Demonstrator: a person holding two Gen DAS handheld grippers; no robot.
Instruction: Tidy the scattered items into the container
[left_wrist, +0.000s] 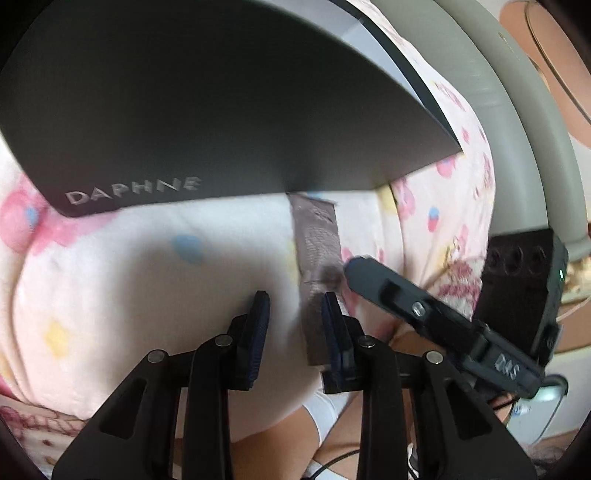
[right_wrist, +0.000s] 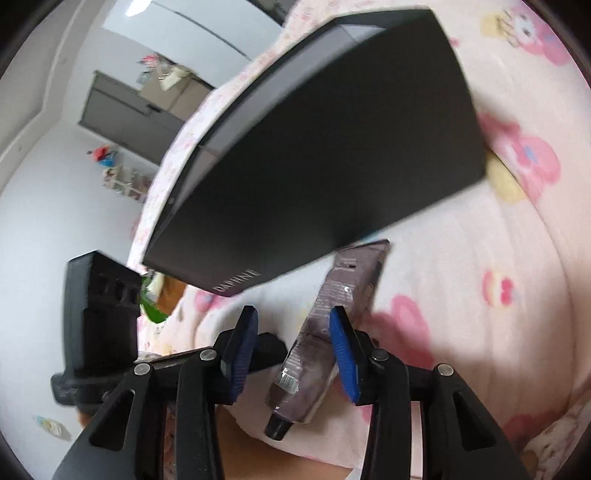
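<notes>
A dark grey box marked DAPHNE (left_wrist: 207, 110) lies on a pink patterned blanket (left_wrist: 122, 266); it also shows in the right wrist view (right_wrist: 332, 155). A grey-brown cosmetic tube (left_wrist: 317, 240) with a black cap lies in front of it, also seen in the right wrist view (right_wrist: 325, 332). My left gripper (left_wrist: 295, 306) is open, the tube beside its right finger. My right gripper (right_wrist: 293, 321) is open, the tube running between its fingers near the right pad (right_wrist: 343, 354). The right gripper's finger (left_wrist: 406, 295) reaches to the tube from the right.
A grey-green padded bed rail (left_wrist: 517, 110) curves at the right of the left wrist view. In the right wrist view, the left gripper's body (right_wrist: 99, 317) stands at the left. White floor, a cabinet (right_wrist: 122, 110) and small toys lie beyond the bed edge.
</notes>
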